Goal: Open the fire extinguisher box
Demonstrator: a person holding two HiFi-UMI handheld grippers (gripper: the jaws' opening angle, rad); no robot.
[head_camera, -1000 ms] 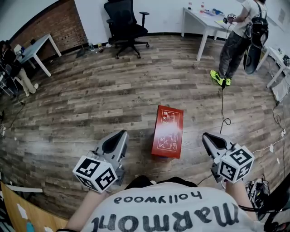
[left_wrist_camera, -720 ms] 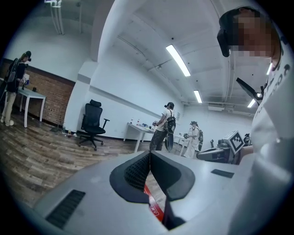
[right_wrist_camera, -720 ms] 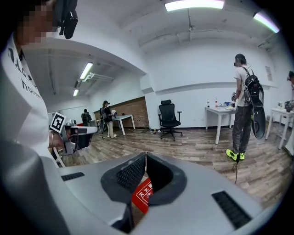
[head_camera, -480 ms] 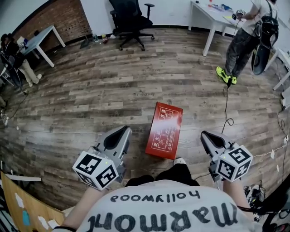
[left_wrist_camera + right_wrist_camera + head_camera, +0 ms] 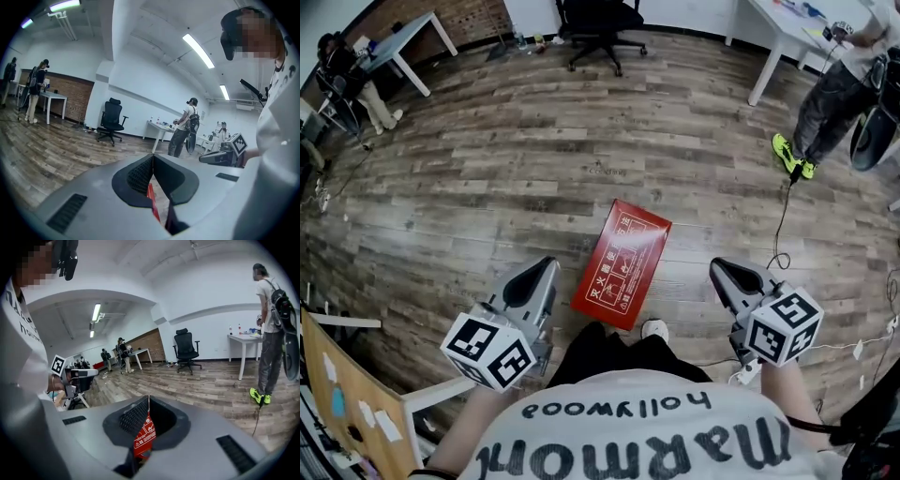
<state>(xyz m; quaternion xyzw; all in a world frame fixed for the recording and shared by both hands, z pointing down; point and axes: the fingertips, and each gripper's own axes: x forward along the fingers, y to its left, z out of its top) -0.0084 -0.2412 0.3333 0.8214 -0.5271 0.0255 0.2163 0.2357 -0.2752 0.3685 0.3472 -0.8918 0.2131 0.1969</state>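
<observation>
1. The left gripper (image 5: 546,265) has its jaws pressed together with nothing between them. It hangs above the wooden floor (image 5: 469,197) and touches nothing.
2. The right gripper (image 5: 717,270) is likewise closed and empty, held in the air clear of everything.
3. The head view shows the whole red fire extinguisher box (image 5: 622,263) lying flat on the floor, printed face up and turned at a slant.
4. The left gripper view shows only a thin red sliver of the box (image 5: 152,202) below its closed tips (image 5: 153,156), plus the right gripper with its marker cube (image 5: 228,151) off to the side.
5. The right gripper view shows more of the box's red face and its white print (image 5: 144,434) beneath its own closed tips (image 5: 148,399), and the left gripper (image 5: 77,375) far to the side.
6. The box lies between the two grippers and a little ahead of them, apart from both. Its near end is just beside the person's shoe (image 5: 654,329).
</observation>
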